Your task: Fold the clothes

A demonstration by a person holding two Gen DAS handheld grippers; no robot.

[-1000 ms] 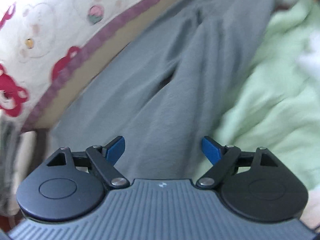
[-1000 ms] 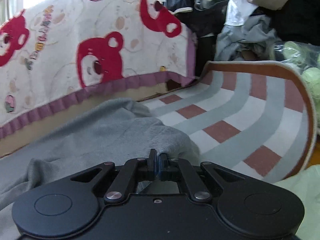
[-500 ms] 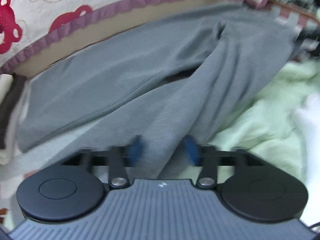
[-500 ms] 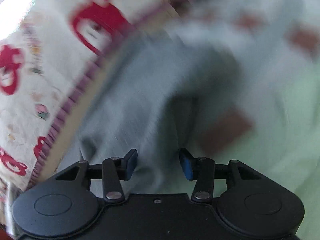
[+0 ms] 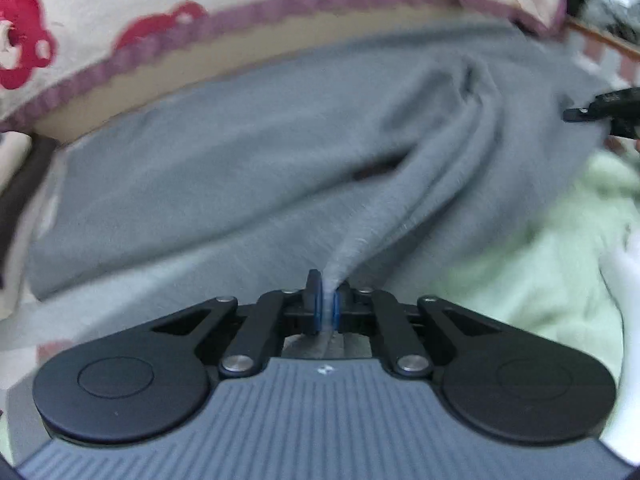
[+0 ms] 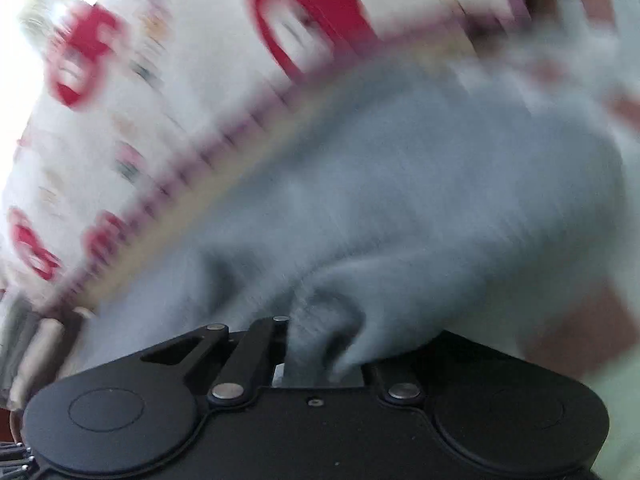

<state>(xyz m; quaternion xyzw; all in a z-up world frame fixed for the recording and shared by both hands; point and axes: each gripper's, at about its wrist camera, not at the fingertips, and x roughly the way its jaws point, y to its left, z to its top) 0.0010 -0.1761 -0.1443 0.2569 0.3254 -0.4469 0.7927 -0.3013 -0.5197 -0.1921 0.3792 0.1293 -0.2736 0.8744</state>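
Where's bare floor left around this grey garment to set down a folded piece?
Bare striped rug shows beyond the soft grey garment, bordered by pale green fleece fabric. A rug sliver lies along the garment's near edge. Toward the bear-print blanket it is crowded.

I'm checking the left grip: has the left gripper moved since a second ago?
Yes. The left gripper has swung left along the bear blanket's purple hem, and it now pinches a fold of the grey garment.

Home bedrm: bear-print blanket [image 5: 100,20], striped rug [image 5: 612,60], laundry.
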